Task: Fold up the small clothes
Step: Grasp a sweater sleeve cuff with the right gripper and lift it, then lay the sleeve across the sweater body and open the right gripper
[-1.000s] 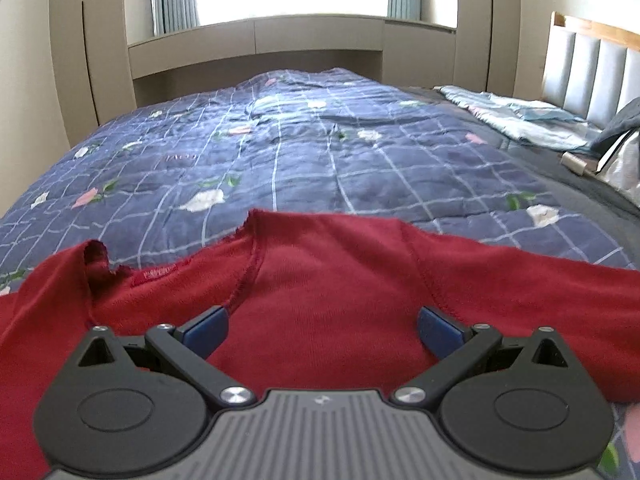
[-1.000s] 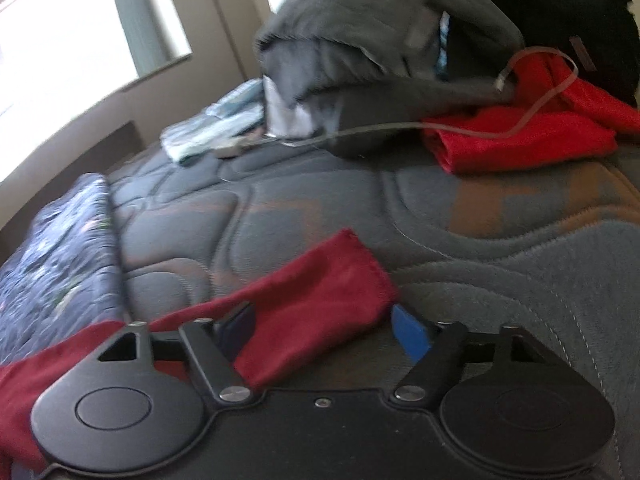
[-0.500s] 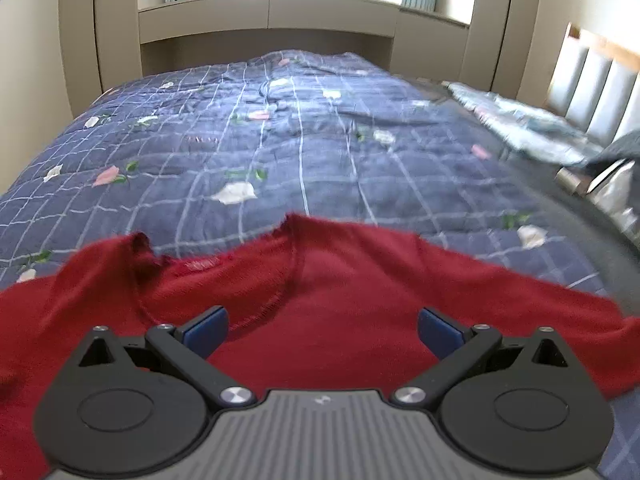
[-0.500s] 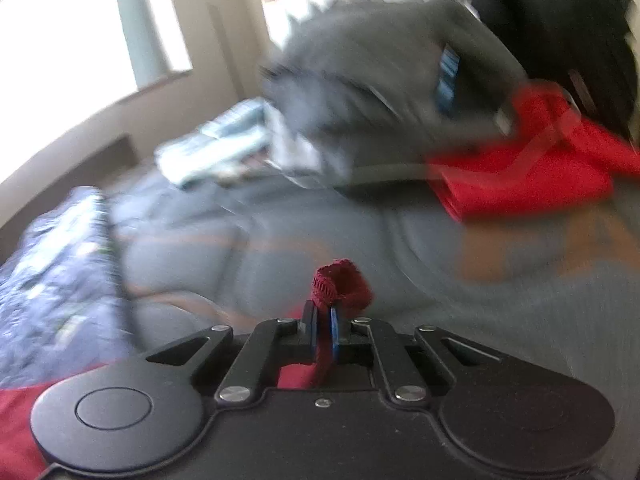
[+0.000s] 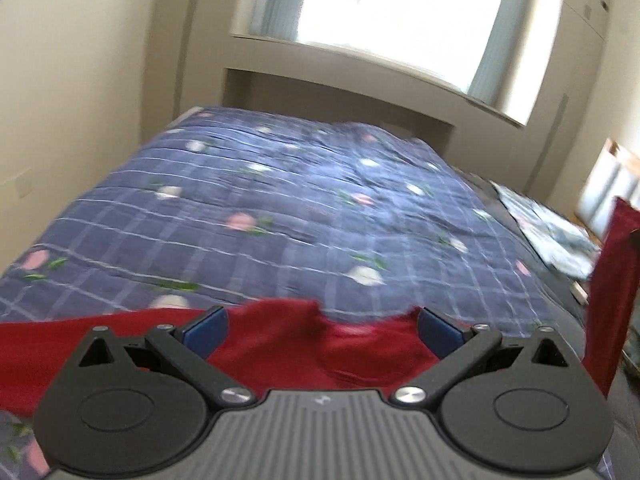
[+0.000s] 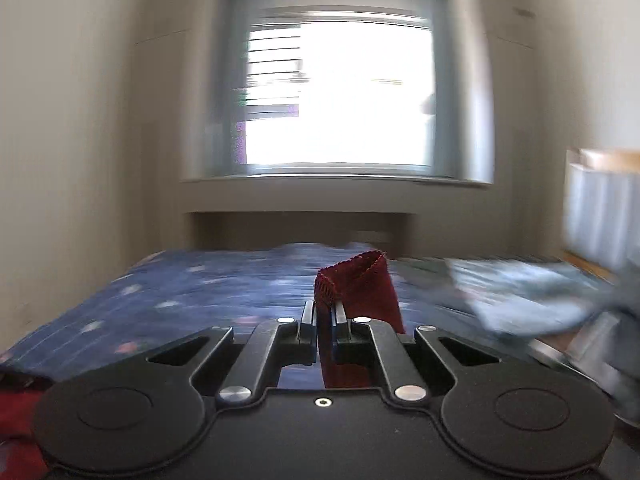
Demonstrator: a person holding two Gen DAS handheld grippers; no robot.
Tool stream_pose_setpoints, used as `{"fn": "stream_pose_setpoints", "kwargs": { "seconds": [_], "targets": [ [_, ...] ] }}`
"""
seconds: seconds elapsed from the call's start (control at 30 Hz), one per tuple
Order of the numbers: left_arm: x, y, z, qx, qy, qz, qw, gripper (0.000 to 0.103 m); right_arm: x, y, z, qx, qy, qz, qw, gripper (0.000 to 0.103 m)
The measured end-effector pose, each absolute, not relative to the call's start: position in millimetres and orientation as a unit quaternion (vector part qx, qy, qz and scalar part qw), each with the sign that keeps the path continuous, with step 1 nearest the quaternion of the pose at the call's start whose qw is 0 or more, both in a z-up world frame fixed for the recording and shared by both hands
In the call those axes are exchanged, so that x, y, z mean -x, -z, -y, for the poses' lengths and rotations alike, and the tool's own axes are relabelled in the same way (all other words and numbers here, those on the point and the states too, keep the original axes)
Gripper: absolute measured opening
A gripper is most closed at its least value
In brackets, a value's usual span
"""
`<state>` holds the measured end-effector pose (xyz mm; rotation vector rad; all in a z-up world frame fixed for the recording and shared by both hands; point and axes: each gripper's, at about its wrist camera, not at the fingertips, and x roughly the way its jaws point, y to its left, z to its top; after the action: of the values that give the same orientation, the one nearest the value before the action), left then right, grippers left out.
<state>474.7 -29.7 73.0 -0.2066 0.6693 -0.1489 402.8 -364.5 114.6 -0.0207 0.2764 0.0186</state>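
Note:
A red knit sweater lies on the blue floral quilt. My left gripper is open just above the sweater's collar area, with nothing between its blue pads. My right gripper is shut on the sweater's sleeve cuff and holds it up in the air. In the left wrist view the lifted sleeve hangs as a red strip at the far right. A bit of the sweater's body shows at the lower left of the right wrist view.
The bed runs toward a window with a low ledge. Light blue folded bedding lies on the right side of the bed. A padded headboard stands at the far right. A wall borders the bed on the left.
My right gripper shut on the sleeve cuff, lifted it off the grey mattress and swung left toward the window. My left gripper tilted up and shifted left over the sweater, staying open.

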Motion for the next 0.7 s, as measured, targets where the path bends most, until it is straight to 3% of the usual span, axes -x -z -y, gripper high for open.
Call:
{"fn": "stream_pose_setpoints", "kwargs": {
  "seconds": [0.3,0.57,0.63,0.7],
  "targets": [
    [-468.3,-46.1,-56.9,0.122,0.012,-0.337,0.933,0.103,-426.4,-46.4,197.6,0.138,-0.155,-0.185,0.961,0.006],
    [-471.7,1.1,-77.8,0.123,-0.005,-0.370,0.921,0.103,-413.8,40.1,103.4,0.215,-0.212,-0.255,0.919,0.006],
    [-474.0,11.2,-77.8,0.126,-0.004,-0.376,0.918,0.103,-409.3,53.1,101.0,0.215,-0.225,-0.271,0.911,0.008],
    [-475.7,19.5,-73.9,0.126,-0.001,-0.380,0.916,0.103,-403.2,57.3,105.7,0.202,-0.242,-0.280,0.907,0.023]
  ]
}}
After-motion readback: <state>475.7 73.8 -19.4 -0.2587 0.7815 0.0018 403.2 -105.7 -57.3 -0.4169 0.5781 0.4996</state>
